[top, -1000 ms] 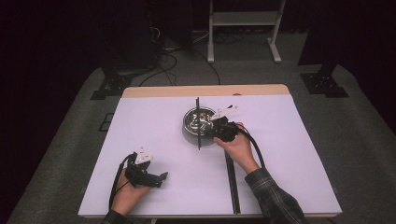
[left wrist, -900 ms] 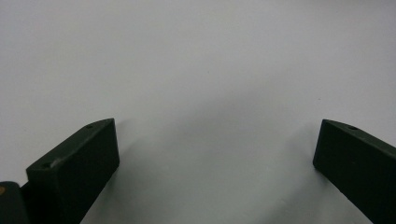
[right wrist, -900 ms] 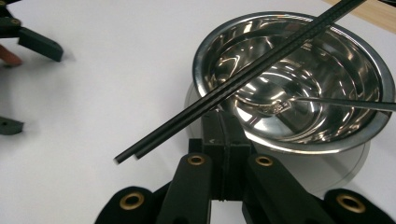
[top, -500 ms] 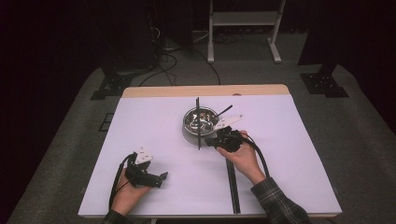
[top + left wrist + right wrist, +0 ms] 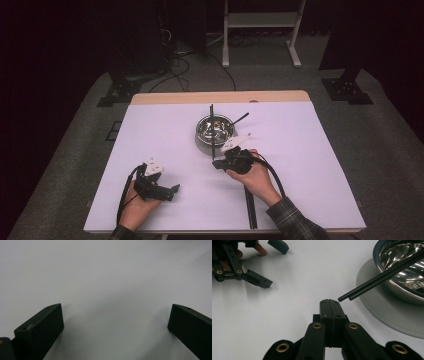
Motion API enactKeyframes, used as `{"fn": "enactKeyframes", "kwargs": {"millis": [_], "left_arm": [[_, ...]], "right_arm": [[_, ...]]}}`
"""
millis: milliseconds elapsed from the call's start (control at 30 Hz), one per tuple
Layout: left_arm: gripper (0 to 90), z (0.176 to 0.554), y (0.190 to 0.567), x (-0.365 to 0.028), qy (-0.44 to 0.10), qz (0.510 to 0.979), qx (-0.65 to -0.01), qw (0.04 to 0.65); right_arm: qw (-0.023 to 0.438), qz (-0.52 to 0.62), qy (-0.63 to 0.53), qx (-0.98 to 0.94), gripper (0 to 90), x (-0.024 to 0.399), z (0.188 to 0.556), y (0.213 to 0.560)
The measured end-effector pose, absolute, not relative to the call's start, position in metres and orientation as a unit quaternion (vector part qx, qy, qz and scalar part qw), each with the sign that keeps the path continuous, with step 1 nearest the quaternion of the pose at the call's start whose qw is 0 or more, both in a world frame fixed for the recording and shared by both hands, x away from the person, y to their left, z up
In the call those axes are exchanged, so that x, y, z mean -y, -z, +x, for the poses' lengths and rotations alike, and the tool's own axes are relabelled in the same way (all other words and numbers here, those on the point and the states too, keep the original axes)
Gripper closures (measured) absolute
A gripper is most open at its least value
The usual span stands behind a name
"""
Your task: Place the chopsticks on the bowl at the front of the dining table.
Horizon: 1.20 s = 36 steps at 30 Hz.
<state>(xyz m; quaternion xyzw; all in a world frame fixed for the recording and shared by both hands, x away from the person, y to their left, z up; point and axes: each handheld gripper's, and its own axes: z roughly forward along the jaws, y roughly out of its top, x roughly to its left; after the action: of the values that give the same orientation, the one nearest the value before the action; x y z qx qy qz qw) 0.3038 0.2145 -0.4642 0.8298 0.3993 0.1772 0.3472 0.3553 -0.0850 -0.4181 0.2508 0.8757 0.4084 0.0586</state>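
chopsticks [image 5: 382, 277] balanced across bowl [image 5: 404, 272] rim, right gripper [image 5: 329, 302] clamped shut, empty, just beside tips. careless nudge probably rolls them onto bench [image 5: 165, 135]. left gripper [image 5: 115, 322] wide open, idle.

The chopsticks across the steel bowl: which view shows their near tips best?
The right gripper view: the chopsticks end side by side just past its shut fingers. The high view shows them as one thin dark line over the steel bowl.
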Motion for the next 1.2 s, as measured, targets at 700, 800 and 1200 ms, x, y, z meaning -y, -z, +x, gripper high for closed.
{"fn": "enactKeyframes", "kwargs": {"millis": [700, 800, 1200], "left_arm": [[0.0, 0.304, 0.464, -0.215, -0.177, 0.830, -0.399, 0.346], [0.0, 0.304, 0.464, -0.215, -0.177, 0.830, -0.399, 0.346], [0.0, 0.304, 0.464, -0.215, -0.176, 0.830, -0.399, 0.347]], "right_arm": [[0.061, 0.264, -0.410, -0.871, 89.8, 0.081, 0.370, 0.422], [0.059, 0.262, -0.413, -0.870, 89.7, 0.083, 0.369, 0.421], [0.060, 0.264, -0.422, -0.865, 76.9, 0.105, 0.361, 0.415]]}}
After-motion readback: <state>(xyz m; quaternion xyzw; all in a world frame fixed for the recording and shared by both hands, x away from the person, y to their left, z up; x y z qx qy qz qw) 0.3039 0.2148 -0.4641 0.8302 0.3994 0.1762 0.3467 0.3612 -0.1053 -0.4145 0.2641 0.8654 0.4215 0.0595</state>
